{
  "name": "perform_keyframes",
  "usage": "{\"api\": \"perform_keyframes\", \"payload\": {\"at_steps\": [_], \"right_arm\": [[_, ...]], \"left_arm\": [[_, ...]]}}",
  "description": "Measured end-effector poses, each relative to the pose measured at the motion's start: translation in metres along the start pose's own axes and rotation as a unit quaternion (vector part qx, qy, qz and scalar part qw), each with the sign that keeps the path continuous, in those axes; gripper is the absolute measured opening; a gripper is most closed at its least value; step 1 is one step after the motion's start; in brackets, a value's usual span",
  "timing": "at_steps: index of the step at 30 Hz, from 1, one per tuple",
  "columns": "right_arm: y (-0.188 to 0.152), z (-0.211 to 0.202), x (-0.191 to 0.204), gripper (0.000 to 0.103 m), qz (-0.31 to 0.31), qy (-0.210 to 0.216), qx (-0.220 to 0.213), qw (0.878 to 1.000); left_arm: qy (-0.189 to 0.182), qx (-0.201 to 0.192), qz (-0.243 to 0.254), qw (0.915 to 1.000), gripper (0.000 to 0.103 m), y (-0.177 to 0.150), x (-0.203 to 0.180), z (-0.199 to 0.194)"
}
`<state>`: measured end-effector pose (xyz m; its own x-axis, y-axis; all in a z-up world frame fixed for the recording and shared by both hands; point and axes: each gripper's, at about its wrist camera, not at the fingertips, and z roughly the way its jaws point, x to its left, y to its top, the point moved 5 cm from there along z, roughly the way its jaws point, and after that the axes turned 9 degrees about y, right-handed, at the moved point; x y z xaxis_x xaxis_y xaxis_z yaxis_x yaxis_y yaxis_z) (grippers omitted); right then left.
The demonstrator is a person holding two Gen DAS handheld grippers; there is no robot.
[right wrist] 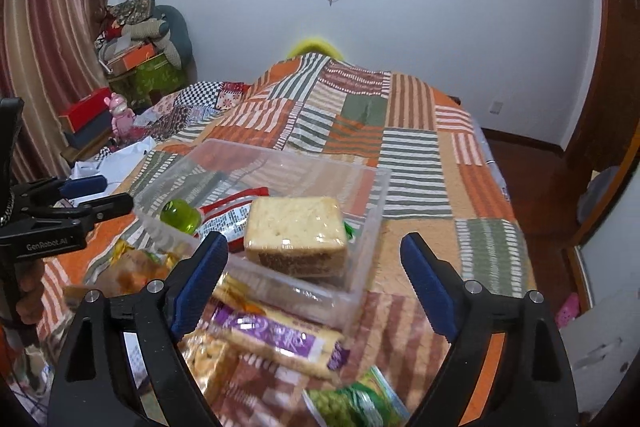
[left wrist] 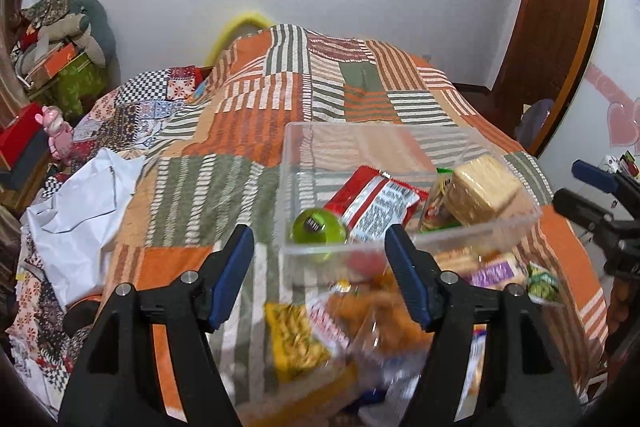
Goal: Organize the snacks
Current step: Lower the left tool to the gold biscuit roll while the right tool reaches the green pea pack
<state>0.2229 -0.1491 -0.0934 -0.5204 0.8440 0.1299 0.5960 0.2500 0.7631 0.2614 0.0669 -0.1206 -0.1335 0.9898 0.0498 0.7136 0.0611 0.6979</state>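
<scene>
Clear plastic box (right wrist: 360,227) rests on the bed (right wrist: 420,163), over the patchwork quilt, open side up. Its long axis runs from the near left to the far right in the right wrist view.

Contents: a wrapped stack of pale crackers (right wrist: 296,231) lying flat at the right-hand end, its broad face up; a red and white packet (left wrist: 376,203) at the middle, long axis slanting toward the far left corner; a green jelly cup (left wrist: 318,229) at the left end, against the near wall.

Loose snacks lie on the quilt in front of the box, nearer the cameras: a purple-labelled biscuit pack (right wrist: 280,339), long axis left to right, just beside the near wall; a green pea packet (right wrist: 352,403); a yellow packet (left wrist: 296,339); an orange snack bag (left wrist: 384,311), blurred.

Left claw (left wrist: 320,275): jaws apart, nothing clamped, above the loose pile, box just beyond the tips.

Right claw (right wrist: 316,283): jaws wide apart, empty, above the box's near right corner.
</scene>
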Motion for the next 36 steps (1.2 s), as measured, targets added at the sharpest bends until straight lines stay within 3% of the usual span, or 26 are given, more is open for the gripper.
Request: {"api": "perform_keyframes", "payload": {"at_steps": [2, 11, 22, 29, 32, 36], "right_arm": [[-0.004, -0.006, -0.001, 0.090, 0.003, -0.001, -0.003, 1.000], [-0.031, -0.027, -0.008, 0.091, 0.019, -0.011, -0.001, 1.000], [-0.071, -0.012, -0.016, 0.094, 0.041, -0.009, 0.041, 0.998], [-0.093, 0.014, -0.035, 0.094, 0.067, -0.008, 0.090, 0.994], [-0.099, 0.018, -0.039, 0.091, 0.077, -0.003, 0.100, 0.992], [-0.104, 0.018, -0.036, 0.078, 0.086, 0.014, 0.109, 0.990]], "left_arm": [[0.003, -0.003, -0.002, 1.0000, 0.081, -0.007, 0.005, -0.009], [0.016, 0.007, 0.014, 0.9997, 0.082, -0.048, 0.015, -0.027], [0.004, 0.058, 0.027, 0.9980, 0.082, -0.096, 0.020, 0.000], [-0.045, 0.074, 0.018, 0.9961, 0.082, -0.104, 0.015, 0.014], [-0.060, 0.092, 0.021, 0.9937, 0.082, -0.110, 0.008, 0.020], [-0.041, 0.084, 0.029, 0.9952, 0.081, -0.119, 0.004, 0.017]]}}
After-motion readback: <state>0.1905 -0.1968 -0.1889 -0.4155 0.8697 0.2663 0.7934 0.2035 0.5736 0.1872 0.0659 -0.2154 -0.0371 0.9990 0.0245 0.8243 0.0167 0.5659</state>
